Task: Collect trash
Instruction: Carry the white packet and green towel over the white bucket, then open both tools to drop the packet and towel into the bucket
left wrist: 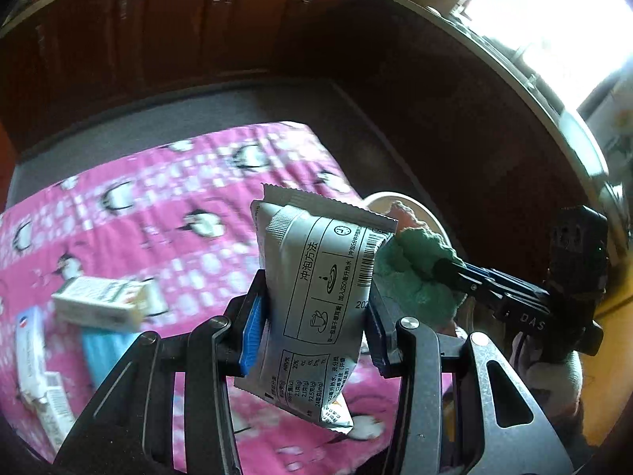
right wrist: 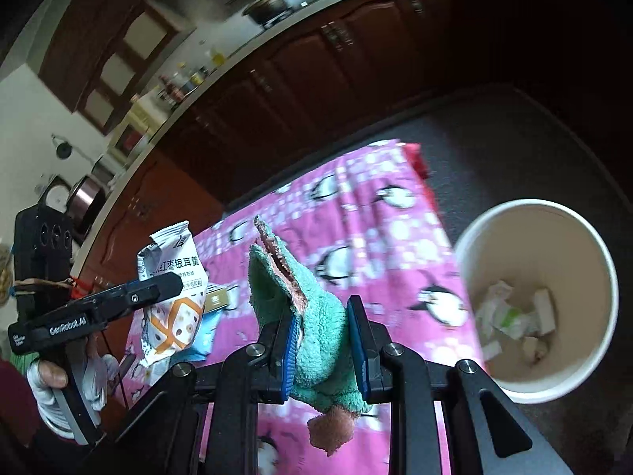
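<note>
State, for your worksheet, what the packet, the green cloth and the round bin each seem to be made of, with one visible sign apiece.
Packet: probably metallised plastic film; silvery sheen, crimped serrated top seal, creases.
Green cloth: soft fleece or terry fabric with a pinkish edge; fuzzy pile, bunches between the right hand-held gripper's fingers.
Round bin: smooth matte off-white wall, thin rolled rim; paperboard or plastic, cannot tell which.

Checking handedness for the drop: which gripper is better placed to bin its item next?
Probably right gripper: its green cloth hangs beside the open bin. Left gripper holds its packet over the table.
</note>
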{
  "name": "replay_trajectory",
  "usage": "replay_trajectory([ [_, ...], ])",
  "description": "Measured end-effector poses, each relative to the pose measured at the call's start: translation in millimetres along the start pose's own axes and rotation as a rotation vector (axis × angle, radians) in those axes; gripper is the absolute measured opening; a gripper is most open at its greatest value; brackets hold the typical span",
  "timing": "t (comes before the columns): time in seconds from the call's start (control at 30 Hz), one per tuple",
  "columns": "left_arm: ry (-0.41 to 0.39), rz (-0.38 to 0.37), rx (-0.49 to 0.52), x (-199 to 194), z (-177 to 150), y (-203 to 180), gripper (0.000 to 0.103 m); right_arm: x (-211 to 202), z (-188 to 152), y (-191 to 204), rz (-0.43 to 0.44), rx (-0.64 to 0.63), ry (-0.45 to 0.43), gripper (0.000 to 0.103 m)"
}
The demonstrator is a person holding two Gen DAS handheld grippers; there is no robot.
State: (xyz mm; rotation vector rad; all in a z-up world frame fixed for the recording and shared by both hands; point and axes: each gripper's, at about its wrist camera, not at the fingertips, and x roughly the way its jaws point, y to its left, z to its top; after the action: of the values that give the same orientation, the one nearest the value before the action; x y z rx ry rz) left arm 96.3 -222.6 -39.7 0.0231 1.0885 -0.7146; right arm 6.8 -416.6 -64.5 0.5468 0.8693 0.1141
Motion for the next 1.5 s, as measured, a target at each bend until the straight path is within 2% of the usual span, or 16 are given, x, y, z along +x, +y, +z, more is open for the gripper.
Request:
replay_trajectory([
  [0.43, 0.058, -0.075, 0.092, 65.6, 18.7, -75.2, 0.042, -43.6, -0.4, -89.6, -0.146, 0.142, -0.057, 0.023],
  [0.67, 0.092, -0.106, 0.128, 103.8, 23.3, -103.5, 0.042, -42.9, -6.9, -138.1, -0.22, 0.249, -0.044, 0.023],
  [0.83, 0.113, -0.141, 0.112, 131.0, 26.2, -114.8, 0.042, -32.5, -11.4, -163.1, -0.255, 0.315, -0.032, 0.023],
  [1.13, 0.103, -0.2, 0.076, 161.3, 30.4, -128.8, 0.044, -20.3, -18.4, -184.1, -0.304, 0.37, -0.02, 0.023],
  [1.23, 0.112, -0.234, 0.069, 166.1, 30.2, -129.9, 0.046, -18.7, -18.7, -186.6, -0.328, 0.372, -0.005, 0.03],
  [1.33, 0.117, -0.225, 0.084, 167.9, 29.8, -129.0, 0.054, -19.6, -19.8, -186.3, -0.325, 0.375, -0.009, 0.036],
  [1.5, 0.121, -0.23, 0.076, 164.6, 25.6, -127.6, 0.059, -23.5, -23.7, -186.3, -0.322, 0.382, -0.009, 0.037],
])
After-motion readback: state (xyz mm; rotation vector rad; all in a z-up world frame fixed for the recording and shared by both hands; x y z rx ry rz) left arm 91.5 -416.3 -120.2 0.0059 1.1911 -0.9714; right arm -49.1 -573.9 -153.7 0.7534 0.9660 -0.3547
